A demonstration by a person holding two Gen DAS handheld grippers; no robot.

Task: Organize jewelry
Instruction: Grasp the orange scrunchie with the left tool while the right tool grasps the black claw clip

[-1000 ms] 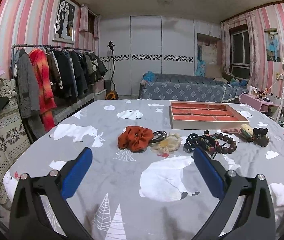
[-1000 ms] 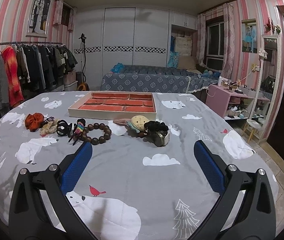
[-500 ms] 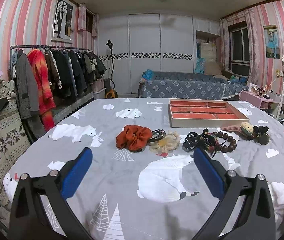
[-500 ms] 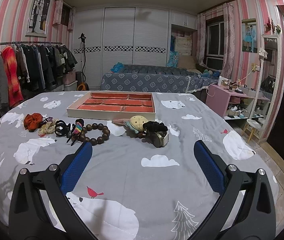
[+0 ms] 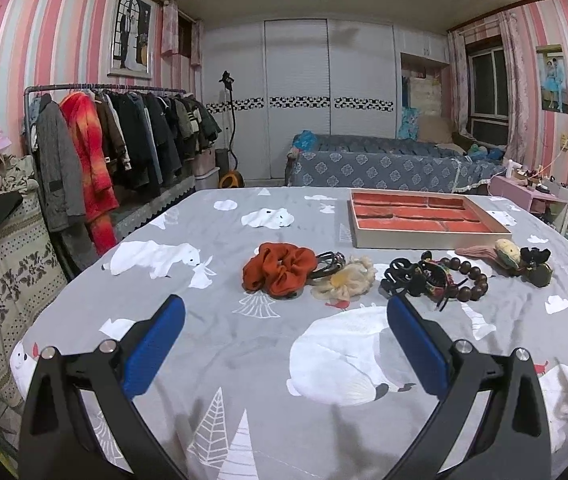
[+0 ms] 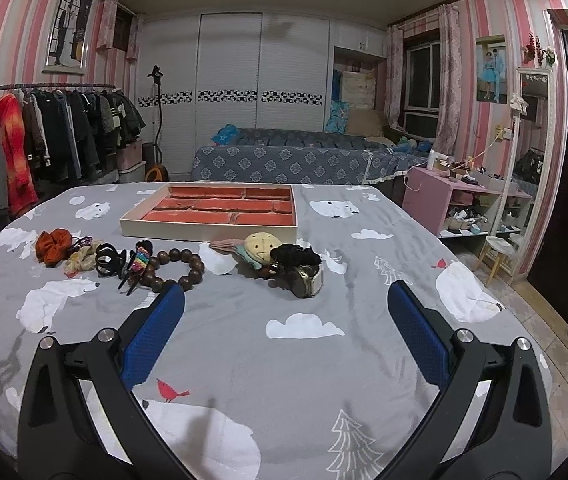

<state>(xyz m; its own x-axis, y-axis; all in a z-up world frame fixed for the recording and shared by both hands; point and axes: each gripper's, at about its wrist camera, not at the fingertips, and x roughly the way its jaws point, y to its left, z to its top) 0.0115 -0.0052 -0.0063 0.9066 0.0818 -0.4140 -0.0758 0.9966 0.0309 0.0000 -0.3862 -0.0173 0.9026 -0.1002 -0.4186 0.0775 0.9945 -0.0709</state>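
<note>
**Accessories lined up before the tray, both grippers released**

A grey bedspread [image 5: 212,352] printed with polar bears is seen from both wrist views. On it, from left to right, a row of items is laid out: a rust-orange scrunchie [image 5: 278,270], dark hair ties [image 5: 327,263] touching it, a cream flower scrunchie [image 5: 344,282], a black claw clip [image 5: 402,279], a multicoloured clip [image 6: 140,261], a brown bead bracelet [image 5: 466,278], a pink band [image 5: 474,252], a small round plush piece [image 6: 260,245], a black scrunchie [image 6: 295,255] and a watch [image 6: 309,280]. The items from the pink band to the watch are bunched together, touching.

Behind the row, well apart from the grippers, a flat tray [image 5: 432,239] with a red compartmented lining is set; its compartments appear unfilled.

The left gripper [image 5: 284,316] is held low over the bedspread, facing the orange scrunchie and flower scrunchie, its blue pads spread wide with nothing between them. The right gripper [image 6: 284,304] is held likewise near the bracelet and watch, released and carrying nothing.
</note>
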